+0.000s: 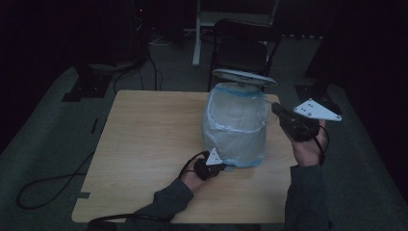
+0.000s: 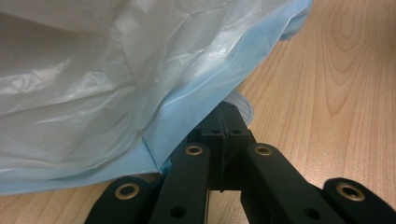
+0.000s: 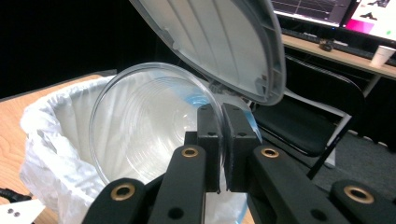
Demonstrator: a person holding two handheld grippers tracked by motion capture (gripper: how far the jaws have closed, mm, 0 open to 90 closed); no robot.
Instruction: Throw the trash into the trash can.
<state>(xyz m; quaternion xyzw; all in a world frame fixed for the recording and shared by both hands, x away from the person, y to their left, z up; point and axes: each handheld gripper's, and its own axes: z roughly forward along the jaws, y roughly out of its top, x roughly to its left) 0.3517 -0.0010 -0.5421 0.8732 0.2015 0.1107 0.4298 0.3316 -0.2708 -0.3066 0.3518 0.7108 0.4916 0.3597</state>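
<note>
I keep the left gripper [image 1: 222, 168] pressed together on the pedal [image 2: 240, 103] so the lid [image 3: 224, 42] stands open, right gripper [image 3: 222, 140] pinching the cup [image 3: 154, 123] rim over the bin [image 1: 235, 126] near the desk's [image 1: 144, 144] far right corner.

The room is dim, its far side almost black. A light wooden tabletop [image 1: 144, 144] with rounded corners stands on grey carpeted floor [image 1: 43, 144]. Behind it sits a black folding chair [image 1: 243, 45], and beyond that the pale legs of a desk [image 1: 197, 38]. Black cables [image 1: 53, 185] trail over the floor at the left. In the right gripper view a long desk [image 3: 336, 53] carries lit monitors [image 3: 313, 9] and a white paper cup [image 3: 383, 56]
</note>
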